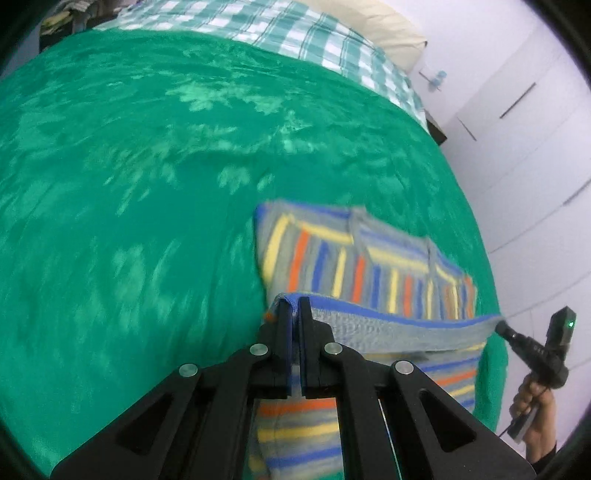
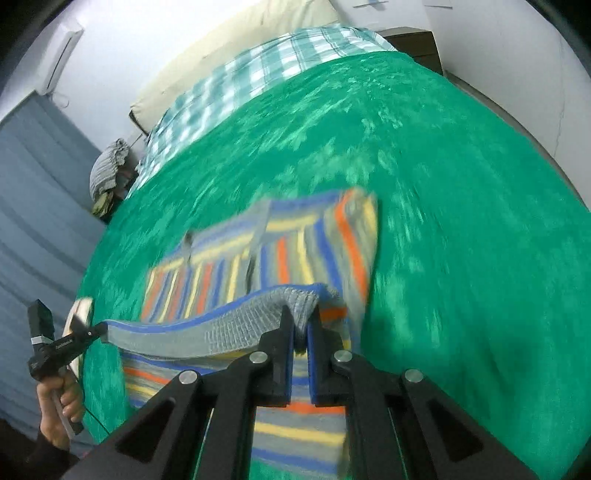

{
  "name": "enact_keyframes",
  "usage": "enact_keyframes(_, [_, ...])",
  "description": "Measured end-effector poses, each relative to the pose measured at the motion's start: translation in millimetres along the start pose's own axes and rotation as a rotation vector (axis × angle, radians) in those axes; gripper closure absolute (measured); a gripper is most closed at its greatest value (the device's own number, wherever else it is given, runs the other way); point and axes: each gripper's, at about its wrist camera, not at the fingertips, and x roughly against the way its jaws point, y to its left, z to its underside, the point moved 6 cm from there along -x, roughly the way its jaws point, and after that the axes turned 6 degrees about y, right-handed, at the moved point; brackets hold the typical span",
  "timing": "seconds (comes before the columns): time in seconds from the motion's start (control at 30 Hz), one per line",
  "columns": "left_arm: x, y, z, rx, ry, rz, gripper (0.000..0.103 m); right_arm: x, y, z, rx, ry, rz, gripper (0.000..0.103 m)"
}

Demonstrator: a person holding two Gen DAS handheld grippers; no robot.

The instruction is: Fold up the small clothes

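1. The left gripper (image 1: pixel 294 306) was clamped on one corner of the striped garment's (image 1: pixel 369 266) blue-edged hem.
2. The right gripper (image 2: pixel 301 314) was clamped on the opposite corner of that hem, which stretched taut between the two tools above the rest of the garment.
3. Below the lifted hem, the striped garment lay on the green bedspread (image 1: pixel 147 184), its far part flat and its near part hanging under the tools.
4. Beyond the garment, the green bedspread met a checked sheet (image 2: pixel 258 62).
5. Beyond the sheet, farthest from the garment, sat a cream pillow (image 2: pixel 236 40) against the white wall (image 2: pixel 147 33).
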Motion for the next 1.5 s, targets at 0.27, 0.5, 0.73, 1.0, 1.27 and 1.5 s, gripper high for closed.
enact_keyframes(0.27, [-68, 22, -82, 0.138, -0.009, -0.114, 0.033, -62, -40, -78, -0.116, -0.064, -0.019, 0.087])
enact_keyframes(0.5, [-12, 15, -31, -0.017, -0.131, -0.118, 0.033, -19, -22, -55, 0.081, -0.168, 0.101, 0.066])
enact_keyframes(0.73, [-59, -17, 82, -0.392, 0.116, -0.289, 0.089, -46, 32, 66, 0.513, 0.180, 0.072, 0.057])
enact_keyframes(1.0, [5, -5, 83, -0.235, -0.027, -0.114, 0.040, 18, 12, 92, 0.463, 0.083, 0.186, 0.062])
enact_keyframes(1.27, [-36, -1, 115, -0.247, 0.072, -0.350, 0.027, -24, -4, 122, 0.372, 0.164, 0.127, 0.059])
enact_keyframes(1.5, [28, -21, 148, -0.268, -0.108, -0.446, 0.013, 50, 5, 169, 0.382, -0.032, 0.164, 0.040])
